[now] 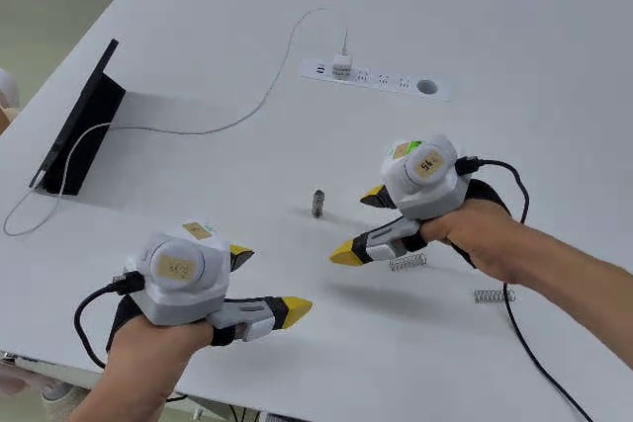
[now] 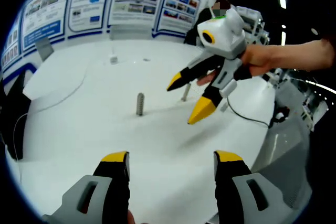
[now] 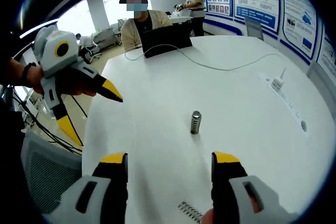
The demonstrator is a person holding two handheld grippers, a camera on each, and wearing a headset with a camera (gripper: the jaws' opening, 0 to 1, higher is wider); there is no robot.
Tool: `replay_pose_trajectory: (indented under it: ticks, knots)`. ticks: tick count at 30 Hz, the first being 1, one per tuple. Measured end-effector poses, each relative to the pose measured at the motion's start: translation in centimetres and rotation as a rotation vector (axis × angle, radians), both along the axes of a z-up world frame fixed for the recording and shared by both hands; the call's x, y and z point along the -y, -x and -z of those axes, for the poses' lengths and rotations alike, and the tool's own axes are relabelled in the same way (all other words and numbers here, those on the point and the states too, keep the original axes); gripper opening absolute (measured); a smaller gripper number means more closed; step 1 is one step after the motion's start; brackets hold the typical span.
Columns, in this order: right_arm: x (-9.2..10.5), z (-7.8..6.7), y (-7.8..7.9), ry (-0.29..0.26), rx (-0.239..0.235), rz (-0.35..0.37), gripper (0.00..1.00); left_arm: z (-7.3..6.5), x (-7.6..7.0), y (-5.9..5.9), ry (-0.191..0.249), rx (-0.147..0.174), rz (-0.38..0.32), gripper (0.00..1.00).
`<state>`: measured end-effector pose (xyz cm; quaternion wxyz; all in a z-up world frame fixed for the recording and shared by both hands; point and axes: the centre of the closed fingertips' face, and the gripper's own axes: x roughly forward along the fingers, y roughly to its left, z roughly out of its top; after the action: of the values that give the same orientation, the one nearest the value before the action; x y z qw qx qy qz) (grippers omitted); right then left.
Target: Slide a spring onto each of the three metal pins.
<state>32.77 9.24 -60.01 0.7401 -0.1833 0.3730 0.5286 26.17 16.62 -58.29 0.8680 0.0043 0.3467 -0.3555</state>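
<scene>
Upright pin (image 3: 196, 114) sleeved in silver coil (image 3: 195, 125), two loose springs (image 1: 407, 262) flat

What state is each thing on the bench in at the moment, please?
Left gripper: open, empty.
Right gripper: open, empty.
Pin: upright, a spring on it.
Loose spring: lying flat, on no pin.
Other loose spring: lying flat, on no pin.
Power strip: one plug in it.

Open table (image 1: 198, 165) round pin (image 1: 317, 203); loose springs (image 1: 406, 262) lie rightward.
</scene>
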Motion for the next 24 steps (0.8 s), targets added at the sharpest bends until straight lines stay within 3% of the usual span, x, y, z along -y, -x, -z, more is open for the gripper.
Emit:
replay_pose_trajectory:
  ticks: [16,24]
  knots:
    - [2.4,1.0,3.2,-0.045,-0.018,0.107,0.7,0.6,0.7,0.2,0.006,-0.015,0.004,0.67]
    - [4.0,0.4,2.4,-0.105,0.001,0.226,0.73,1.0,1.1,0.7,-0.005,-0.03,0.016,0.67]
